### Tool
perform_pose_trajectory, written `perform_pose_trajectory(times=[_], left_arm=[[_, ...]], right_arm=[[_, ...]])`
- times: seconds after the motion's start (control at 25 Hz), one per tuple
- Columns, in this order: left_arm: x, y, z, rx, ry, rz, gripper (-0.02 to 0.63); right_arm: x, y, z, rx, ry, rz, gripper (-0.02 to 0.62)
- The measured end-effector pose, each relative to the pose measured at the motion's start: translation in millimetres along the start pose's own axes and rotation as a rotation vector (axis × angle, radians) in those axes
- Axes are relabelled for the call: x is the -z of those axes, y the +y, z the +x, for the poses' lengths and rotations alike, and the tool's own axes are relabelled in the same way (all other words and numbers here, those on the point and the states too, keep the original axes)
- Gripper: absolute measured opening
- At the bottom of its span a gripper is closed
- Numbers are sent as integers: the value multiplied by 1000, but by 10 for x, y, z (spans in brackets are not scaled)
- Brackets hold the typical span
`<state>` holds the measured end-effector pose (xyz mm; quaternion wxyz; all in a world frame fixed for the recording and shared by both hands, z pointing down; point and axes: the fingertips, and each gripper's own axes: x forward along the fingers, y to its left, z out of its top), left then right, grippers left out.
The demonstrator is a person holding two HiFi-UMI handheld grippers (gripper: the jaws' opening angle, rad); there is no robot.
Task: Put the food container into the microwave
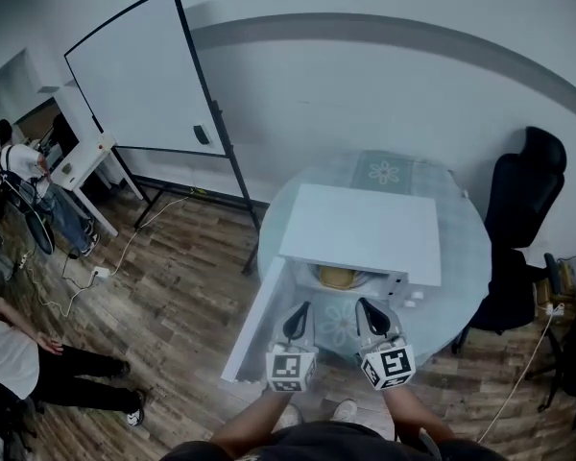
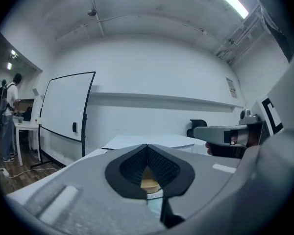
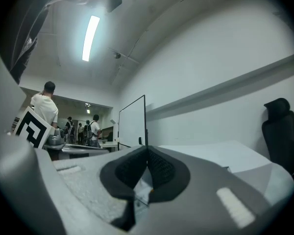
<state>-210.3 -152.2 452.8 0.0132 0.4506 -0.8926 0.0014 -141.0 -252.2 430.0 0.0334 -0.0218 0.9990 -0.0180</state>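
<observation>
A white microwave [image 1: 360, 229] sits in the middle of the round glass table [image 1: 461, 257]. Its door [image 1: 254, 325] hangs open to the left and reaches toward the table's near edge. The food container [image 1: 336, 277] is inside the microwave, just behind the open front. It looks yellow.

The left gripper [image 1: 298, 317] and the right gripper [image 1: 368, 315] are side by side over the near edge of the table, right in front of the microwave's opening. Both point at it. They are close to each other but apart.

In the left gripper view, the two black fingers [image 2: 164, 168] of the left gripper [image 2: 147, 146] touch at their tips. They hold nothing. The yellow food container [image 2: 149, 180] peeks through the small gap below the tips.

In the right gripper view, the right gripper [image 3: 147, 148] has its fingers [image 3: 161, 168] together at the tips too, with nothing in them.

A mat with a flower [image 1: 384, 173] lies at the far edge of the table. A whiteboard [image 1: 144, 75] stands off to the left, and a black chair [image 1: 528, 185] is by the right edge.
</observation>
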Motion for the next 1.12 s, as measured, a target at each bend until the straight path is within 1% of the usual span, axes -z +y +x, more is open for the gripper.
perform_pose_trajectory(times=[0.12,0.28,0.44,0.6,0.84,1.12], left_arm=[[-79,25,-32,0,-24,-6,5],[-167,-11,-52,26,-40,-11,6],[-287,40,-82,32,-51,-17,6],[-353,79,-129,27,-60,-27,6],[-343,67,-235,36,-62,-39,6],[-356,112,-327,32,-63,-33,6]], right_arm=[[-87,53,5,-7,-2,-4,2],[-239,192,0,-46,-22,-52,2],[-352,250,-7,-48,-44,-67,2],[-389,313,-16,-50,-48,-66,2],[-415,446,-53,-57,-49,-69,2],[-444,559,-65,-73,-63,-65,2]])
